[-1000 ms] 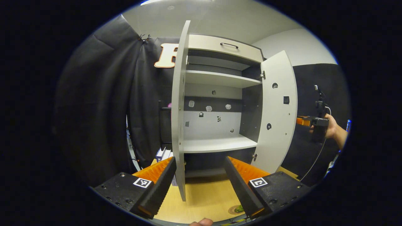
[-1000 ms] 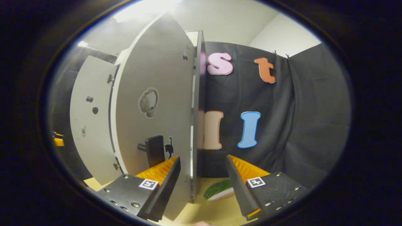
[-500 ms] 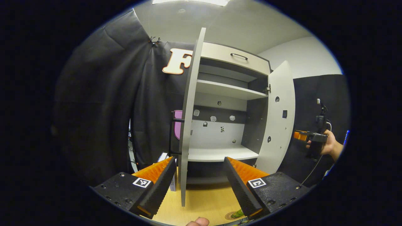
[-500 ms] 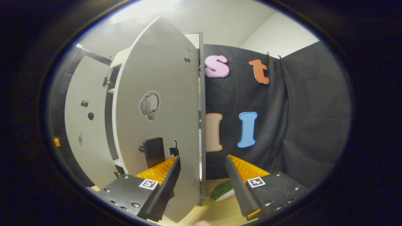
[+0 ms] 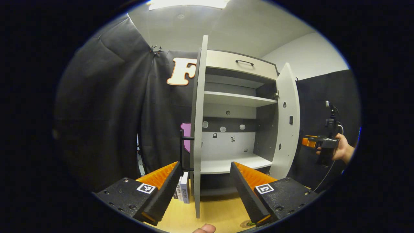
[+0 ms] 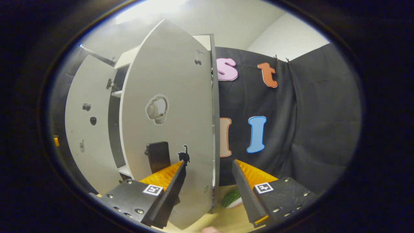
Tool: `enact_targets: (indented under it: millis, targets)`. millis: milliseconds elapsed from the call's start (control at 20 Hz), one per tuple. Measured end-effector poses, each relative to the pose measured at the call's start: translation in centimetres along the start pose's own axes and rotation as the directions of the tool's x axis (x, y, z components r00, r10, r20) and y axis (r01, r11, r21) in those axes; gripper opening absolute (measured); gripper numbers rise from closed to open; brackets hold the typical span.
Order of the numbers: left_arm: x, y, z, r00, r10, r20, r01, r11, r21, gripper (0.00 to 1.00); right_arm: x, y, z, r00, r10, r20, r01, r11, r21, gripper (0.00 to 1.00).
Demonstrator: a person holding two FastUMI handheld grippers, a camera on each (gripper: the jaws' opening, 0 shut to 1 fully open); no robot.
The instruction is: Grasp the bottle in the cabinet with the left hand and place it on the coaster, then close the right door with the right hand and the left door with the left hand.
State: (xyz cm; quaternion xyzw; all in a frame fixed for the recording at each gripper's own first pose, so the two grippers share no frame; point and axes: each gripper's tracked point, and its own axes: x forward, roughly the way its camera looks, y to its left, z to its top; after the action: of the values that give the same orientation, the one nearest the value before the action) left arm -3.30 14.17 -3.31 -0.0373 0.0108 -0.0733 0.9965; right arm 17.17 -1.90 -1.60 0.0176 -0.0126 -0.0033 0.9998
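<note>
Between the spread, empty fingers of the right gripper (image 6: 208,191) stands the right door (image 6: 171,129) edge; step in hand looks like closing it, needing a sideways push; left gripper (image 5: 205,191), equally wide, straddles the left door (image 5: 196,129); beyond, cabinet shelves (image 5: 233,161) hold no bottle.

Cabinet (image 5: 239,97) stands on the table (image 5: 213,210), books (image 5: 182,191) beside its left door (image 5: 197,129).

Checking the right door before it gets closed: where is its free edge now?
In the right gripper view, the pale grey right cabinet door stands open, its free edge between the open right claw's fingers.
</note>
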Motion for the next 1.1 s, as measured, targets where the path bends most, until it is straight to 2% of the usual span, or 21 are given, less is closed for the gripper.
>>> enact_targets:
  millis: [50, 150, 250, 300, 500, 650, 700, 800, 850, 900, 950, 1100]
  targets:
    - [-0.1, 0.3, 0.1, 1.0, 0.005, -0.001, -0.005, 1.0, 0.001, 0.96, 0.2, 0.4, 0.1, 1.0, 0.0, 0.002, 0.0, 1.0, 0.006, 0.84]
    - [-0.3, 0.7, 0.3, 1.0, 0.013, -0.003, -0.013, 1.0, 0.004, 0.92, 0.1, 1.3, -0.5, 1.0, 0.001, -0.001, -0.001, 1.0, 0.021, 0.88]
    - [-0.6, 1.2, 0.2, 1.0, 0.026, -0.01, -0.026, 1.0, 0.001, 0.96, 0.0, 1.9, 0.2, 0.999, 0.005, 0.032, -0.006, 1.0, 0.006, 0.89]
    - [-0.7, 1.4, 0.2, 0.999, 0.03, -0.013, -0.03, 1.0, -0.001, 0.96, 0.2, 2.3, 0.3, 0.999, 0.016, 0.04, -0.016, 1.0, -0.006, 0.92]
    - [-1.2, 2.5, 0.5, 0.999, 0.04, -0.028, -0.041, 0.999, -0.015, 0.96, 0.4, 4.2, 0.1, 0.996, 0.072, 0.049, -0.072, 0.997, -0.002, 0.92]
    - [-1.3, 3.7, 0.9, 0.998, 0.057, -0.027, -0.058, 0.998, -0.027, 0.96, 0.3, 3.8, -0.2, 0.998, 0.044, 0.049, -0.042, 0.999, -0.028, 0.92]
    - [-1.2, 4.1, 1.0, 0.998, 0.064, -0.023, -0.065, 0.997, -0.032, 0.96, 0.2, 3.8, -0.3, 0.998, 0.043, 0.048, -0.042, 0.999, -0.027, 0.95]
    - [-1.4, 5.2, 1.0, 0.996, 0.081, -0.023, -0.082, 0.996, -0.038, 0.96, -0.2, 3.7, -0.5, 0.998, 0.044, 0.035, -0.044, 0.999, 0.002, 0.92]
    - [-1.3, 5.8, 0.9, 0.996, 0.09, -0.026, -0.091, 0.995, -0.038, 0.96, -0.5, 3.6, -0.4, 0.999, 0.04, 0.033, -0.04, 0.999, 0.007, 0.95]
    - [-1.0, 6.5, 0.7, 0.994, 0.104, -0.031, -0.105, 0.994, -0.037, 0.92, -0.9, 3.5, -0.3, 0.999, 0.039, 0.03, -0.039, 0.999, 0.007, 0.95]
    - [-0.7, 7.2, 0.7, 0.993, 0.113, -0.036, -0.115, 0.993, -0.035, 0.96, -1.4, 3.7, -0.1, 0.998, 0.047, 0.034, -0.048, 0.999, 0.008, 0.95]
    - [0.1, 9.4, -0.1, 0.988, 0.142, -0.063, -0.144, 0.989, -0.036, 0.96, -2.8, 4.4, 0.3, 0.996, 0.075, 0.054, -0.075, 0.997, 0.002, 0.95]
